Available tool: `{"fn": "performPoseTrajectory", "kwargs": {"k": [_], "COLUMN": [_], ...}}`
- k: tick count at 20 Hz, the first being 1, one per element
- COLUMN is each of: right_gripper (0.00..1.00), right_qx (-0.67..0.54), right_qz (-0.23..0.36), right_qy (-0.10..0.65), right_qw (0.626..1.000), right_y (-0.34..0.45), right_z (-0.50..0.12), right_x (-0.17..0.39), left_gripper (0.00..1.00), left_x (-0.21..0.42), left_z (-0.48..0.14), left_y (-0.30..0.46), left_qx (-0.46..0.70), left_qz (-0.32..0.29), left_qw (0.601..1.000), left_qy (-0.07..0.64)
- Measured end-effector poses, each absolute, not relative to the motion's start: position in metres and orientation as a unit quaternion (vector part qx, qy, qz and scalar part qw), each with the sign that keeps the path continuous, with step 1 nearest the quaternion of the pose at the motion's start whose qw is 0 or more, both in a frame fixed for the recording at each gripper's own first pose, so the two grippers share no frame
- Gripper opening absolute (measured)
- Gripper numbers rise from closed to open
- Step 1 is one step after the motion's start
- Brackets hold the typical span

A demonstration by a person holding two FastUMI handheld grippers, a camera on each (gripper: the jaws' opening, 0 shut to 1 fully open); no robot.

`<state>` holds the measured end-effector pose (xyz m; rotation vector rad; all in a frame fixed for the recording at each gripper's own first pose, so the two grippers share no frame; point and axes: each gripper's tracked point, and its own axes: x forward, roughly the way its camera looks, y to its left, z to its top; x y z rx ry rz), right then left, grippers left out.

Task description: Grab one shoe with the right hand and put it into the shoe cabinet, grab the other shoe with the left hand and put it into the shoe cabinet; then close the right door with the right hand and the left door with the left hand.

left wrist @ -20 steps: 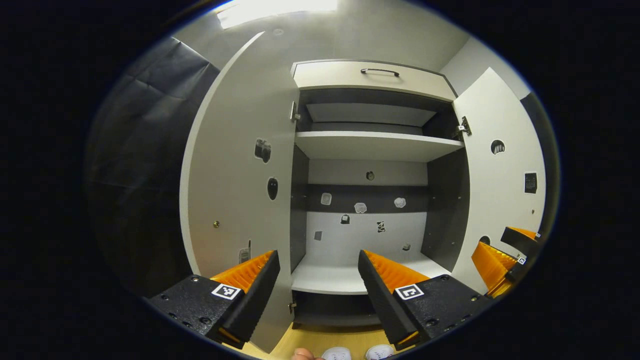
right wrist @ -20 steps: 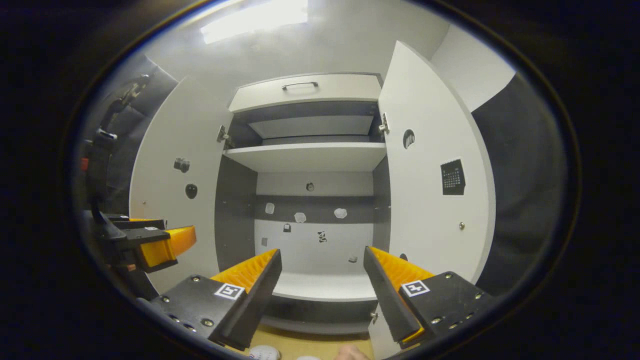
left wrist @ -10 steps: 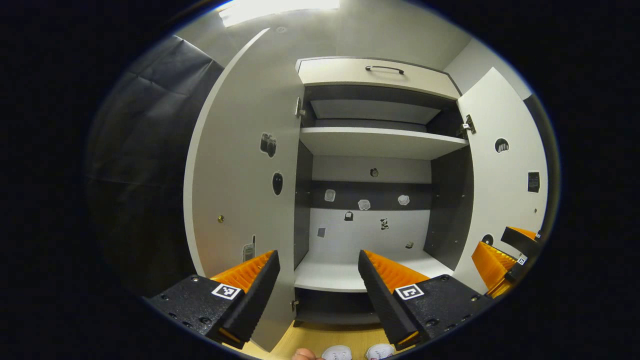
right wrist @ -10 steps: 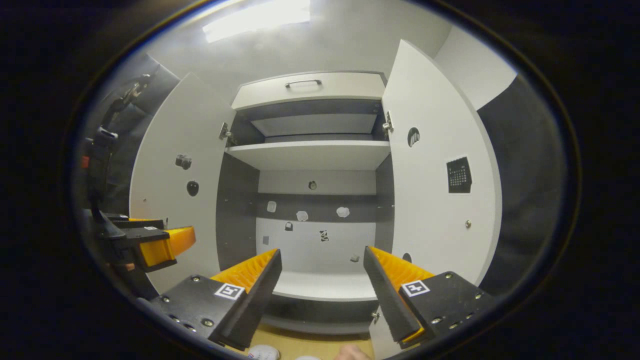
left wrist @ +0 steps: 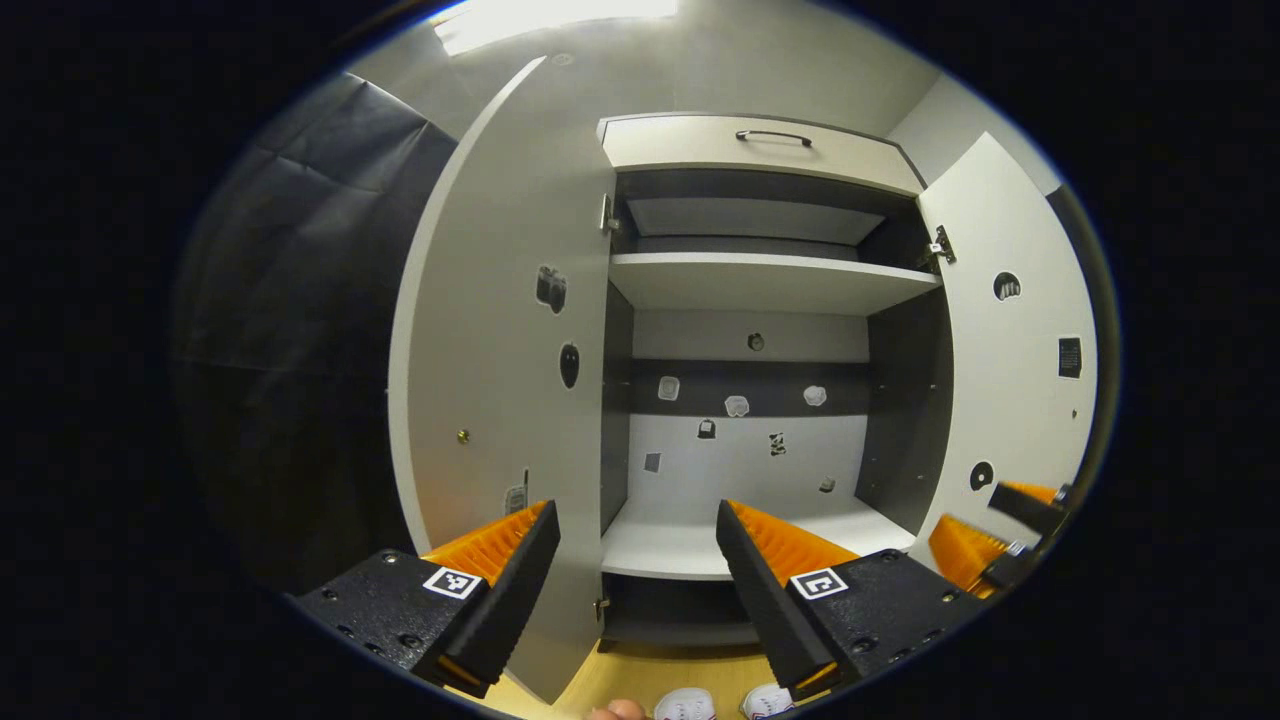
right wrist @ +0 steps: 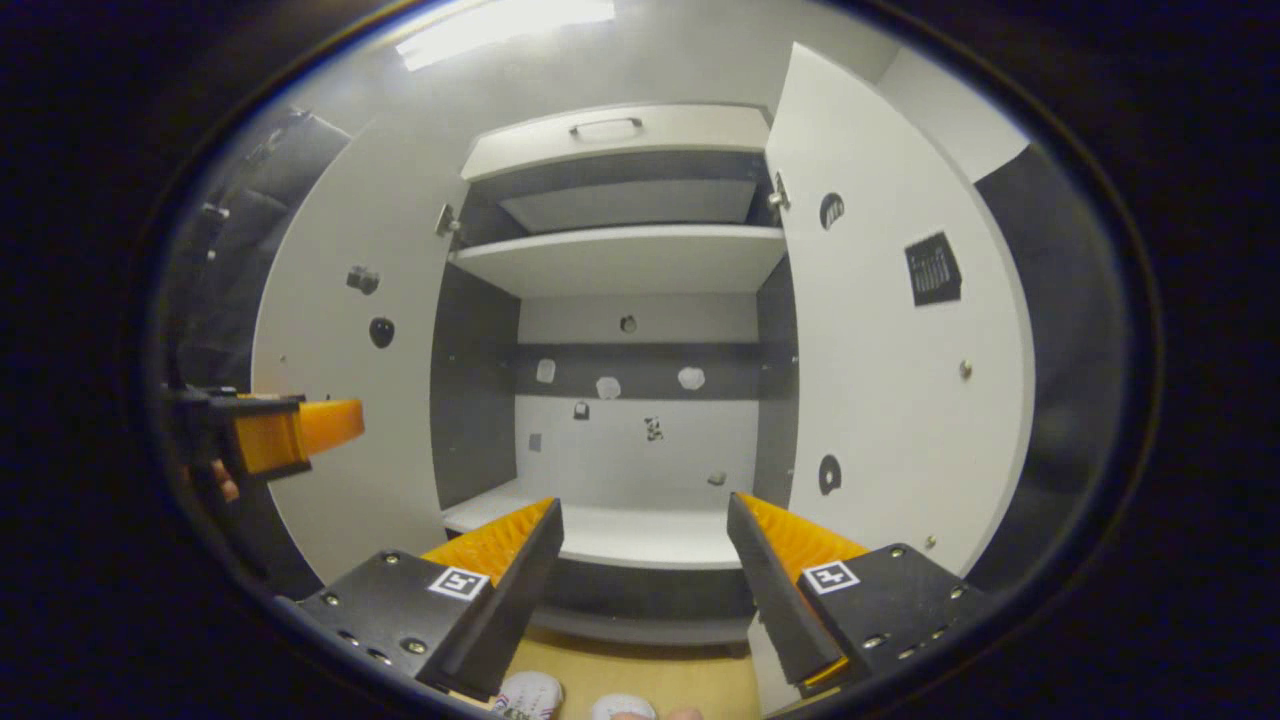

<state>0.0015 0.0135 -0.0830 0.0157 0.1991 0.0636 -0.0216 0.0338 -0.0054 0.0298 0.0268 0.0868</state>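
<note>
Two grippers, both with fingers spread and holding nothing: left gripper (left wrist: pixel 637 530), right gripper (right wrist: pixel 645 525). Shoe cabinet (left wrist: pixel 760 285) ahead of both, left door (left wrist: pixel 500 330) and right door (right wrist: pixel 880 330) swung open, lower shelf (right wrist: pixel 640 545) bare. Two white shoes (right wrist: pixel 530 692) on the wooden floor (right wrist: pixel 690 675), below and just behind the fingertips, outside the cabinet.

Both doors (left wrist: pixel 500 330) (right wrist: pixel 880 330) stand wide, leaving the cabinet's lower shelf (right wrist: pixel 620 535) bare and unobstructed.
</note>
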Motion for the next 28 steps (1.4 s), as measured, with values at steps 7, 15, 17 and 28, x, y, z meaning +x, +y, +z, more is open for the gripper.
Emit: {"fn": "performPoseTrajectory", "kwargs": {"k": [7, 15, 17, 28], "right_gripper": [0.99, 0.89, 0.80, 0.81], "right_qx": [0.031, 0.025, 0.030, 0.018], "right_qz": [0.054, 0.068, 0.069, 0.086], "right_qy": [0.353, 0.531, 0.561, 0.629], "right_qw": [0.934, 0.844, 0.824, 0.773], "right_y": [0.035, 0.048, 0.051, 0.066], "right_z": [-0.288, -0.432, -0.455, -0.492], "right_x": [-0.049, -0.121, -0.135, -0.160], "left_gripper": [0.96, 0.95, 0.95, 0.95], "left_x": [-0.027, -0.032, -0.033, -0.036], "left_z": [-0.017, -0.029, -0.031, -0.034], "left_y": [0.054, 0.064, 0.065, 0.066], "left_qx": [0.029, 0.045, 0.047, 0.046], "left_qz": [0.062, 0.073, 0.075, 0.072], "left_qw": [0.997, 0.995, 0.995, 0.995], "left_qy": [0.034, 0.053, 0.056, 0.058]}}
